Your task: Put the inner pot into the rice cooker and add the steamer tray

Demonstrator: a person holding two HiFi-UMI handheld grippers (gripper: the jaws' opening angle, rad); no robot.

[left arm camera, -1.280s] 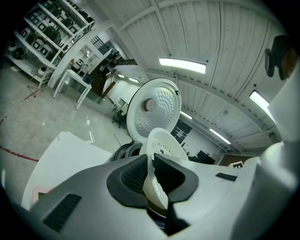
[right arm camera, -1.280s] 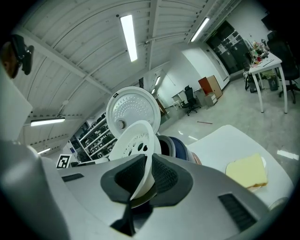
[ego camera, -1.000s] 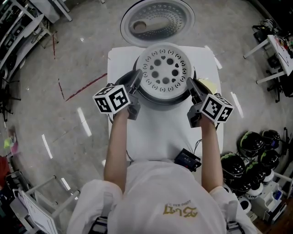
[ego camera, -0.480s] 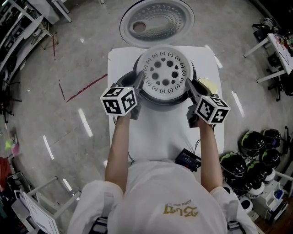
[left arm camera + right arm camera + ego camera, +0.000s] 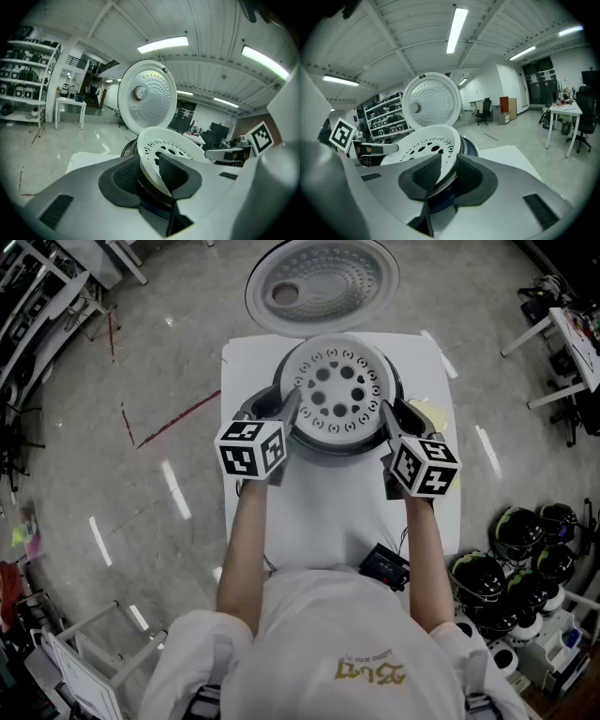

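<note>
Here, a white counter (image 5: 319, 521) is being used to carry the rice cooker (image 5: 255, 409), so the job is being done right in front of the person. The cooker's big round lid (image 5: 322, 282) is being held swung up and back, so the way into the top is being left free.

The white steamer tray (image 5: 339, 390), full of round holes, is being rested on the mouth of the cooker, and it is looking close to level there. The inner pot is not being shown clearly, since it is being covered by the tray. It is judged to be inside already, because the tray is sitting where the pot's rim should be.

The tray is being met from both sides at once, most likely so that it is being kept flat and not tipped.

The left gripper (image 5: 289, 411) is being opened. The tray's thin edge is lying between its pads (image 5: 125, 177) but is not being squeezed. The right gripper (image 5: 392, 414) is being opened in the same way on the other side, with its jaws standing apart around the edge. The tray is judged to be getting let go, so the task is looking nearly done.
</note>
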